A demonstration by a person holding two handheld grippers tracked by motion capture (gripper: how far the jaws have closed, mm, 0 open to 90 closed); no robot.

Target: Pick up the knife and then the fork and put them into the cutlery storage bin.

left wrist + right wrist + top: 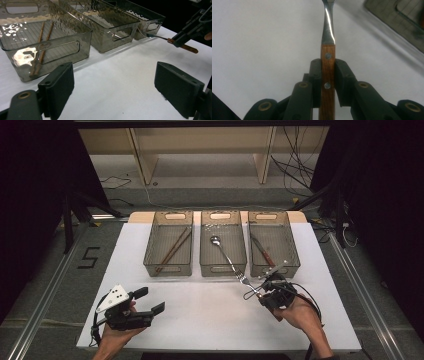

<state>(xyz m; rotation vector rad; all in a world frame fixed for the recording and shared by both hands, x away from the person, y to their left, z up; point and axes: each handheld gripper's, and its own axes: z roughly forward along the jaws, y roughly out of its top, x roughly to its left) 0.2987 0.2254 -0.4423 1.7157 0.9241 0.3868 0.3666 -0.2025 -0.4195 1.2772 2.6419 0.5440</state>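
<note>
Clamping a fork [327, 62] by its wooden handle, the right gripper [265, 291] risks dropping it — thin grip; left gripper [113, 85] gapes, empty.

Count, taken from the white table [200, 315]:
- Bins: 3, in a row at its far edge: left [168, 265], middle [223, 262], right [292, 255].
- Chopsticks [172, 251]: 2, in the left bin.
- Spoon [221, 248]: 1, in the middle bin.
- Wood-handled utensil [263, 251]: 1, in the right bin.
- Fork [246, 283]: 1, just before the bins.
- Grippers: 2, left [150, 301] and right [261, 289].
</note>
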